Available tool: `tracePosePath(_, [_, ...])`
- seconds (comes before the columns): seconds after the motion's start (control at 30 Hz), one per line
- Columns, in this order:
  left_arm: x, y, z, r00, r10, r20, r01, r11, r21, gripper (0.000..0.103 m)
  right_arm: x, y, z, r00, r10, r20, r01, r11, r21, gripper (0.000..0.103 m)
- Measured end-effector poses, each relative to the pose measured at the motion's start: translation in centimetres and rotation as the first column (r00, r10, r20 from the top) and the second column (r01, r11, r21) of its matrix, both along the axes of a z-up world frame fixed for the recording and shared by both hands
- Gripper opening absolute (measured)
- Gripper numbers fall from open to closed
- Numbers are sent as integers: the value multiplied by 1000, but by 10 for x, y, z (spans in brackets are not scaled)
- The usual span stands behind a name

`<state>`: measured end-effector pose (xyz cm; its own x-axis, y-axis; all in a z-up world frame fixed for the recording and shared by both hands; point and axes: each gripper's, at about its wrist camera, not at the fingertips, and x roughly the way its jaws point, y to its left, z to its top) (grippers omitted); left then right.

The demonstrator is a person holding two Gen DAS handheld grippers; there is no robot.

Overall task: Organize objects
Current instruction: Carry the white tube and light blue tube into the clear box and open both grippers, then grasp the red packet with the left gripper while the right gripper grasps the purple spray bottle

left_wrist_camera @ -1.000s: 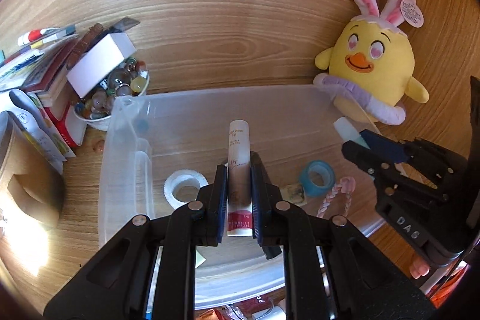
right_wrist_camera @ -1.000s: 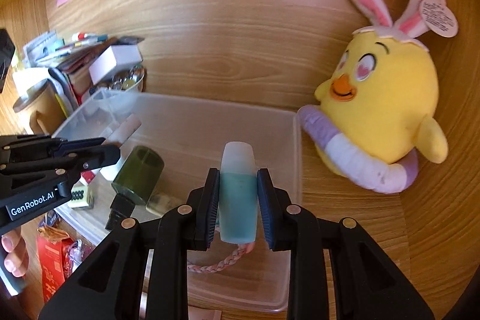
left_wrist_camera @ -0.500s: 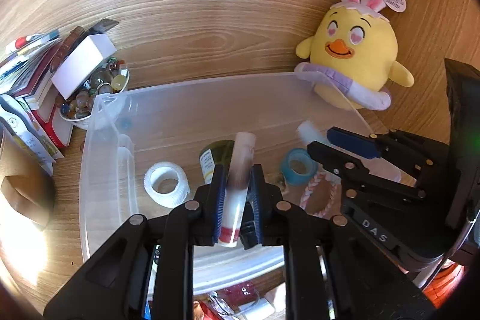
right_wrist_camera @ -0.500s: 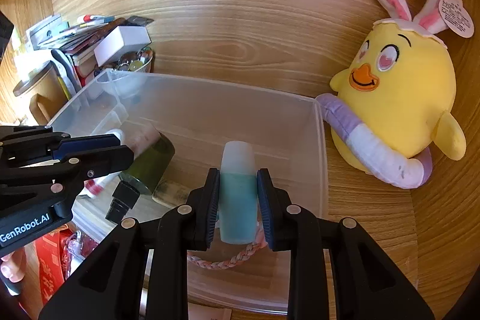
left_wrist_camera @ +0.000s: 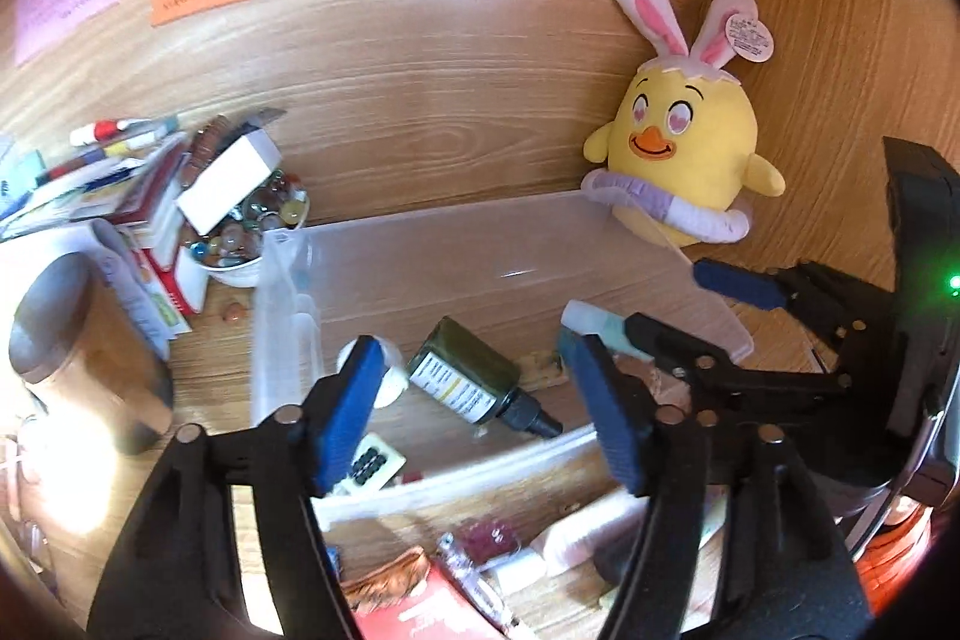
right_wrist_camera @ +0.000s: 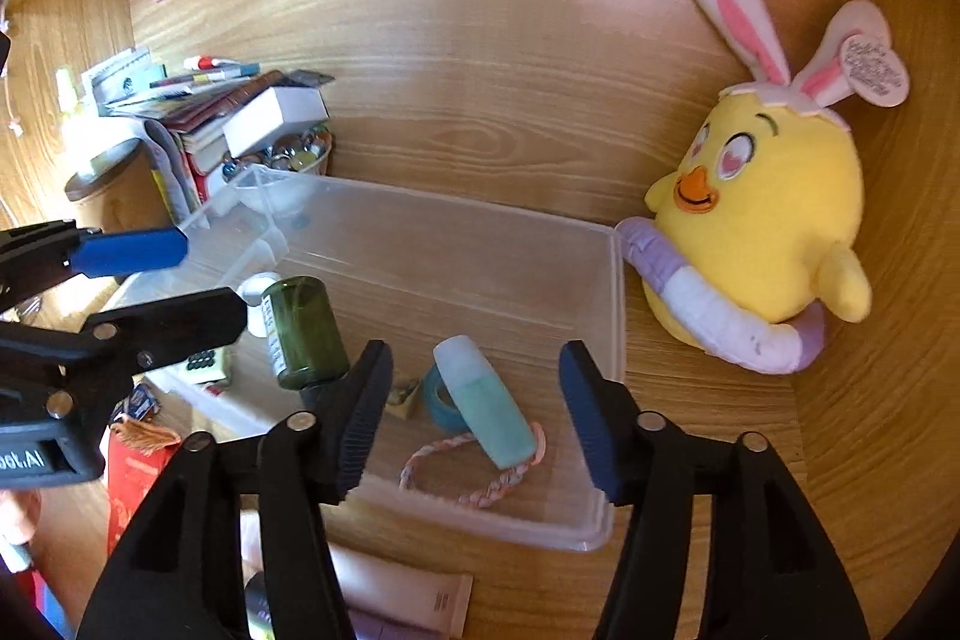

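A: Bin [right_wrist_camera: 600, 280], clear plastic, fills the middle of the right wrist view. What has changed in the last second?

B: Both tools have let go. At lower left of the left wrist view, the left gripper [left_wrist_camera: 480, 412] now stands spread with nothing between its blue pads. A second ago it pinched a slim white tube with a red end. I cannot find that tube for certain now; a white shape at the left pad may be the tape roll.

A: What lies in the bin, left to right?

B: In the right wrist view: a green bottle [right_wrist_camera: 305, 334] on its side at centre left, a small tan item I cannot name, a blue tape ring [right_wrist_camera: 439, 403], then a teal bottle [right_wrist_camera: 485, 403] lying slantwise across a pink braided cord [right_wrist_camera: 462, 484].

A: And the right tool?

B: The right gripper [right_wrist_camera: 474, 412] is spread wide just above the teal bottle, which it clamped half a second ago. That bottle now rests on the bin floor, touching ring and cord.

A: What does that mean for the tidying?

B: I judge these drops done. A cream tube [right_wrist_camera: 408, 595] at the bottom edge and red packets at lower left lie outside the bin, likely next. A yellow plush chick [right_wrist_camera: 774, 232] sits at right, against the bin's corner.
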<state>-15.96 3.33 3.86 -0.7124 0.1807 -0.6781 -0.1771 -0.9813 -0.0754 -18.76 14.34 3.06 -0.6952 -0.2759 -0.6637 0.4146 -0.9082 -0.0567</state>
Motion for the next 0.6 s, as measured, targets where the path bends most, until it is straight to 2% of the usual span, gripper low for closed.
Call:
tracePosePath(0.13, [16,-7,-2,1000,16,2,-16,1000,-9,85,20,7,6,1000,-5,-22,4,1000,-9,67])
tracePosePath(0.37, [38,-20,-22,997,34,65,-34,999,2,89,53,17,-3,1000,9,3,-9,999,-31,77])
tracePosePath(0.47, [53,-18,-27,996,57,67,-54,998,-45,90,66,19,-11,999,16,33,-14,999,-44,78])
tracePosePath(0.6, [72,-19,-31,997,56,60,-52,997,-66,90,84,20,-23,997,27,69,-23,998,-54,78])
